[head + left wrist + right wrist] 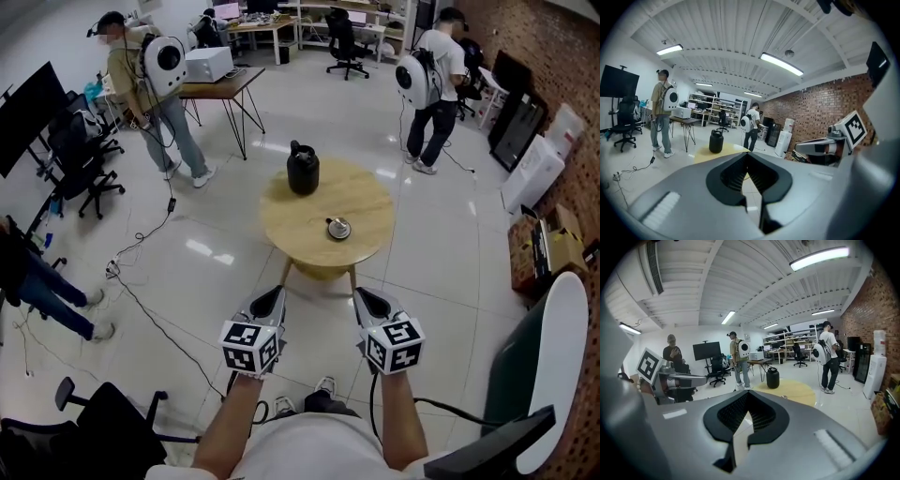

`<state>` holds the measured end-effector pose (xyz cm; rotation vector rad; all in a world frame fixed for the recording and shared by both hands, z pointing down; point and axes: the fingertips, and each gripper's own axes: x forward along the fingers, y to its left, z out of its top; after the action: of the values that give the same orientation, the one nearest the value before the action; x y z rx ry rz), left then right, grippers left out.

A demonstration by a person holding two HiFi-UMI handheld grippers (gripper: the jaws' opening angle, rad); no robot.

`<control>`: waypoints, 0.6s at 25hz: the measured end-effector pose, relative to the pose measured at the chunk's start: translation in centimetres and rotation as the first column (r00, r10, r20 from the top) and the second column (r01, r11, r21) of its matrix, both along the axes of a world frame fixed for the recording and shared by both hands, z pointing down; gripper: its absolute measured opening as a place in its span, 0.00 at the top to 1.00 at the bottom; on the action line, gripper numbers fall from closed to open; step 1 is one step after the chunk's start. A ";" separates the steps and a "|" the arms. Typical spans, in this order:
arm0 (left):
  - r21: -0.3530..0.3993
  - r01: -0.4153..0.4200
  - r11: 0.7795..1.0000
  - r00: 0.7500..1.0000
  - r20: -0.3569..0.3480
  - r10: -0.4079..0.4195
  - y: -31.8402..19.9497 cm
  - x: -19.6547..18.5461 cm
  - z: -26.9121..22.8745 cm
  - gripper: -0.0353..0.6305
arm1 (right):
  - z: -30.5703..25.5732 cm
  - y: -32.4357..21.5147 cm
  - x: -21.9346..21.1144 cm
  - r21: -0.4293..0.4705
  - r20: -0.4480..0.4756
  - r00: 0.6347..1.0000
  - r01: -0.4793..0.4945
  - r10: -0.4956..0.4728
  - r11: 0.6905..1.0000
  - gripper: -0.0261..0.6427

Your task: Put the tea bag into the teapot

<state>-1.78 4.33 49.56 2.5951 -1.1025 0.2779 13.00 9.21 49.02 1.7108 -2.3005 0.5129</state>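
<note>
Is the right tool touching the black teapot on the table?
Apart. In the head view the right tool hangs short of the round table, while the teapot stands at the table's far edge.

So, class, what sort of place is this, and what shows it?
Probably a shared lab or workshop office: desks with screens at the back, swivel chairs, a person wearing a backpack rig, and cables across the floor.

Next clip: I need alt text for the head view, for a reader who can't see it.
Two handheld grippers, the left gripper and right gripper, are held side by side, jaws shut and empty, short of a round wooden table. On it stand a black teapot and a small round item; people stand around the open workroom.
</note>
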 end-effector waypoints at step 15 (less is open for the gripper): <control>0.010 -0.003 1.000 1.000 -0.030 0.003 -0.6 -1.5 -0.8 0.93 | -0.9 -0.5 -1.4 0.002 -0.024 1.000 -0.010 0.010 1.000 0.96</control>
<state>-3.32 3.76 48.78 2.6011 -1.0930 0.2343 11.56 8.71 48.07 1.7204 -2.2782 0.4894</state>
